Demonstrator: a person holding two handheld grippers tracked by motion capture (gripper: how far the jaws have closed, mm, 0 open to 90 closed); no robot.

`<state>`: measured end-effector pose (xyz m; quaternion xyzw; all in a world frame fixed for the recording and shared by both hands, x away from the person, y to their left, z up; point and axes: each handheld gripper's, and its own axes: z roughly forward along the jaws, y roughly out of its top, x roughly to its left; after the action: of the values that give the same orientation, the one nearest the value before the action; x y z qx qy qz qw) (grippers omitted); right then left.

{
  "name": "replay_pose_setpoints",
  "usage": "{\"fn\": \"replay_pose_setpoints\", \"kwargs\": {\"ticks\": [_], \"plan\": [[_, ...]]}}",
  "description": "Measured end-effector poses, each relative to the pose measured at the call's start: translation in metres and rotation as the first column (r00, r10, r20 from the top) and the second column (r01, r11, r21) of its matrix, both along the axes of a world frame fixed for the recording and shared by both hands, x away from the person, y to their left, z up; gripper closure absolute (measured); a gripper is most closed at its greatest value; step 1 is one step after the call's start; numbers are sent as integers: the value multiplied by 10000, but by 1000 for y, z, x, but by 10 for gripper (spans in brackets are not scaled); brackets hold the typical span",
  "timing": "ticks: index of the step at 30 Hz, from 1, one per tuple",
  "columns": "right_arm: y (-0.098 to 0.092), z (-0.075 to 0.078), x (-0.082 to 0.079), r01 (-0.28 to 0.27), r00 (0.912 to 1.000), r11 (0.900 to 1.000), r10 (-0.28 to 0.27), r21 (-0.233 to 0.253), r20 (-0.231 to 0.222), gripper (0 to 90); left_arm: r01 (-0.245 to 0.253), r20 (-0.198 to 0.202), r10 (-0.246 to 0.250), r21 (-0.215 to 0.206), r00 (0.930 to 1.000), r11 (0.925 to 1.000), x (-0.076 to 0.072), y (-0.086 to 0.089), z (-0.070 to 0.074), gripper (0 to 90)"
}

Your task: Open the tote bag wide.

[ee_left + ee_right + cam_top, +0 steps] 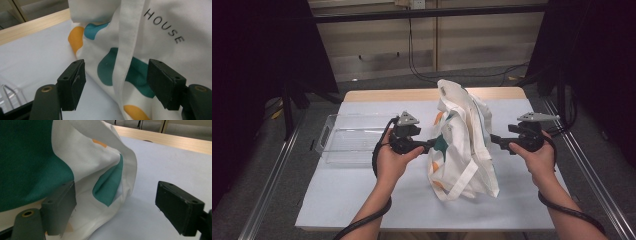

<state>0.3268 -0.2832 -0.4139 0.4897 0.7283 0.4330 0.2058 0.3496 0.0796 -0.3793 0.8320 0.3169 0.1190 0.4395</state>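
Taking the tote bag (462,137) as the landmark: it lies crumpled near the middle of the white table (362,200), and a clear plastic tray (344,137) sits well to its left.

The left gripper (429,146) points at the bag's left flank, jaws spread and holding nothing. The work looks like taking hold of the bag from both sides. To do it well, this gripper should push forward until the hanging strap (126,50) sits deep between the pads, then close on strap and cloth together, not on a thin fold that could slip out.

The right gripper (496,140) comes in from the bag's right side, jaws likewise apart and empty. It should shift toward the bag before closing, since much of its gap faces bare table.

The left gripper view shows the word "HOUSE" printed on the cloth and the strap centred in the gap; the high view shows neither. The right gripper view shows the left pad (60,207) just against the fabric.
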Motion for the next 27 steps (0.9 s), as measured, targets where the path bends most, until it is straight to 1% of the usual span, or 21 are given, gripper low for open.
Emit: {"fn": "replay_pose_setpoints", "kwargs": {"ticks": [1, 5, 6, 7, 8, 9, 10, 11, 12, 14, 15, 17, 18, 19, 21, 22, 23, 24, 25, 26, 27], "plan": [[1, 1, 2, -29, 10000, 10000, 29, 26, 24, 177, 39, 1, -39, -16, 10000, 10000, 1, -2, 0, 341], [4, 4, 7, -83, 9999, 9999, 82, 57, 127, 214, 39, 14, -39, -119, 10000, 9999, 3, -7, 2, 348], [4, 5, 8, -86, 9998, 9999, 85, 62, 151, 213, 51, -29, -51, -57, 10000, 10000, 4, -8, 2, 350], [5, 5, 9, -70, 9999, 9999, 68, 73, 157, 216, 23, -104, -25, -213, 9999, 9998, 4, -9, 2, 353], [5, 5, 10, -62, 9999, 9999, 60, 120, 153, 234, 23, -104, -25, -213, 9999, 9998, 4, -9, 2, 362], [5, 5, 10, -62, 9999, 9999, 60, 120, 153, 234, 40, -133, -42, -120, 9999, 9999, 5, -10, 2, 362], [6, 5, 12, -122, 9998, 9997, 119, 196, 184, 249, 125, -143, -127, -163, 9998, 9998, 5, -11, 2, 366], [6, 5, 13, -188, 9996, 9995, 183, 235, 209, 250, 118, -166, -119, -90, 9998, 9999, 5, -12, 2, 381], [8, 5, 15, -205, 9995, 9997, 201, 139, 248, 269, 110, -137, -110, 35, 9998, 9999, 5, -14, 3, 392], [11, 7, 17, -309, 9991, 9994, 305, 146, 280, 288, 77, -119, -78, -35, 9999, 10000, 6, -16, 2, 430], [11, 7, 18, -372, 9988, 9992, 368, 110, 332, 289, 74, -98, -73, 77, 9999, 9999, 6, -15, 2, 449], [13, 9, 20, -304, 9988, 9995, 301, 75, 375, 289, 98, -143, -97, 92, 9999, 9999, 7, -16, 2, 530], [14, 9, 21, -311, 9989, 9995, 308, 95, 349, 290, 145, -173, -141, 220, 9998, 9997, 7, -16, 3, 530], [16, 12, 24, -435, 9984, 9990, 433, 38, 366, 304, 127, -246, -125, 94, 9996, 9999, 9, -16, 3, 586], [17, 14, 26, -443, 9981, 9990, 443, 8, 427, 307, 13, -278, -11, 53, 9996, 10000, 9, -16, 3, 628], [18, 16, 27, -477, 9976, 9988, 474, 58, 506, 320, 48, -357, -40, 226, 9994, 9997, 10, -15, 4, 652], [19, 18, 28, -530, 9969, 9986, 526, 53, 591, 337, -4, -458, 2, -60, 9989, 10000, 11, -15, 4, 670], [20, 19, 29, -504, 9969, 9987, 499, 55, 607, 348, 75, -499, -74, 6, 9987, 10000, 11, -16, 3, 700], [21, 20, 30, -526, 9964, 9986, 523, 31, 668, 376, 23, -568, -19, 61, 9984, 10000, 11, -16, 4, 732], [21, 20, 30, -526, 9964, 9986, 523, 31, 668, 376, 23, -568, -19, 61, 9984, 10000, 11, -16, 4, 759], [24, 23, 32, -717, 9946, 9974, 711, 60, 754, 422, 81, -595, -77, 70, 9982, 9999, 11, -15, 4, 792]]}}
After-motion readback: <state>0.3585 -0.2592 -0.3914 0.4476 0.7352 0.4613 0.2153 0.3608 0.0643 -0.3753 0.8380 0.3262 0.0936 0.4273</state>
